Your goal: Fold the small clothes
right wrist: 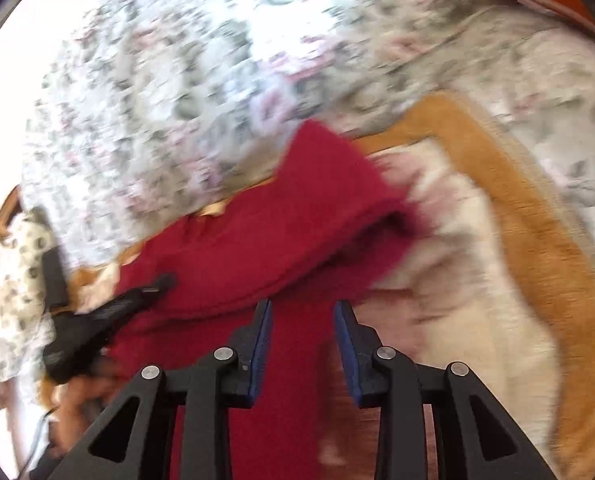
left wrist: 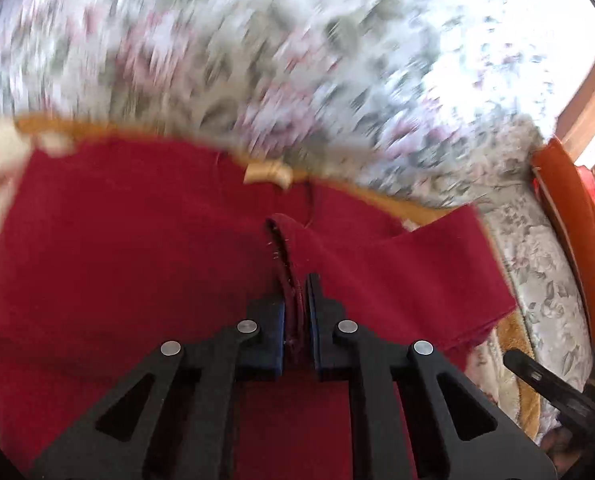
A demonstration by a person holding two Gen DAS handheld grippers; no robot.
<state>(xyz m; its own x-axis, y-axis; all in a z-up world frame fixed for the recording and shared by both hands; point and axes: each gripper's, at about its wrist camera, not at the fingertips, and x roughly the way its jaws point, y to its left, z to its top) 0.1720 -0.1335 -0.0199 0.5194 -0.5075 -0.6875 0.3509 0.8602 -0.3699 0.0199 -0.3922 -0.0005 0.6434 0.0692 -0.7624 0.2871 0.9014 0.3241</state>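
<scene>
A dark red garment (left wrist: pixel 137 240) lies spread on a cream and orange blanket (left wrist: pixel 1 168) over a floral bed cover. My left gripper (left wrist: pixel 296 292) is shut on a hemmed edge of the red garment, which rises in a ridge between the pads. In the right wrist view the red garment (right wrist: pixel 289 240) lies folded over itself. My right gripper (right wrist: pixel 302 312) is open just above the garment's near part, with nothing between its blue pads. The left gripper (right wrist: pixel 153 286) shows there at the left, resting on the red cloth.
The floral bed cover (left wrist: pixel 297 60) fills the far side. An orange wooden bed frame (left wrist: pixel 569 216) runs along the right. The cream and orange blanket (right wrist: pixel 517 220) extends to the right of the garment. Both views are motion-blurred.
</scene>
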